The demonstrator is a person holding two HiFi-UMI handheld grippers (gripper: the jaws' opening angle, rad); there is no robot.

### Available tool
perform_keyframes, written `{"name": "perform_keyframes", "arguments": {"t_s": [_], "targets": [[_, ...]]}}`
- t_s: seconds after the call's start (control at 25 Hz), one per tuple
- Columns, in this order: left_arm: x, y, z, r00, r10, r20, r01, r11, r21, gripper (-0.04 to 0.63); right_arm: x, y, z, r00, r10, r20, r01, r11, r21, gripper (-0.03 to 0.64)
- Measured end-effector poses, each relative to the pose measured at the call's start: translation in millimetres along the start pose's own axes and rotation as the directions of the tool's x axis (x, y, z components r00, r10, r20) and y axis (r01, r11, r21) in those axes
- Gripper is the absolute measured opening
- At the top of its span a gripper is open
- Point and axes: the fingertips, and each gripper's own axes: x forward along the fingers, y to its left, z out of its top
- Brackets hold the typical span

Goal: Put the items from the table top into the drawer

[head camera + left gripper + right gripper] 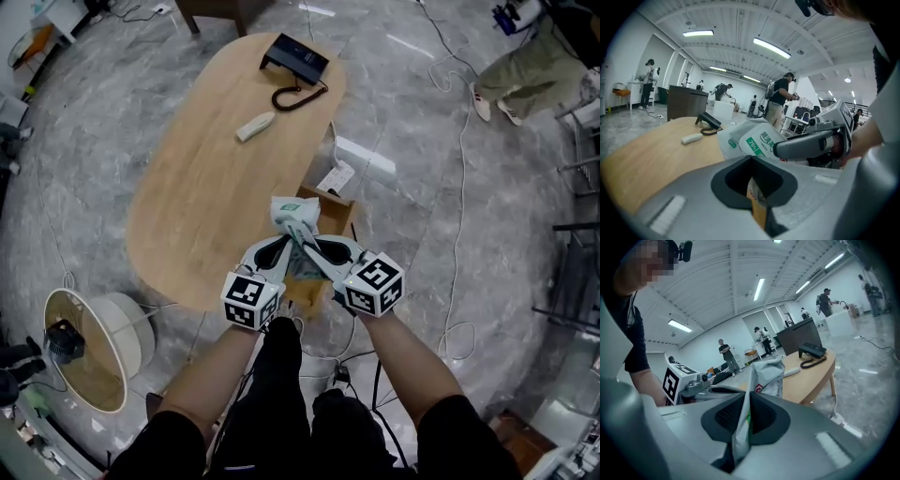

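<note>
A white-grey pack of wipes [292, 217] with a green label hangs between both grippers, just past the table's near right edge and over the open wooden drawer [338, 203]. My left gripper [282, 246] is shut on the pack's [751, 140] thin lower edge. My right gripper [307, 249] is shut on the pack's [765, 376] other seam, its jaws pinching the flattened film. On the wooden table [202, 197] lie a white remote [255, 126] and a black desk phone [295, 58] with a coiled cord, both at the far end.
A white round fan [92, 347] lies on the floor at the left. Cables run over the grey floor to the right of the table. A white box [364, 157] sits on the floor beyond the drawer. A person's legs [525, 67] show at the top right.
</note>
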Motion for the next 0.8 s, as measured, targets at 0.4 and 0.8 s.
{"name": "perform_keyframes", "arguments": {"t_s": [0.4,0.8], "targets": [[11.1,-14.4,-69.8,0.992,-0.029,-0.126,0.027,0.999,-0.019,0.000,-4.6,-9.6,-71.2,1.000,-0.022,-0.017,0.024,0.987,0.159,0.048],[29.3,-14.0,-135.7,0.960,-0.023,-0.278,-0.001,0.996,-0.085,0.000,4.7,-28.6,-135.8,0.995,-0.025,-0.097,0.049,0.964,0.263,0.049]]}}
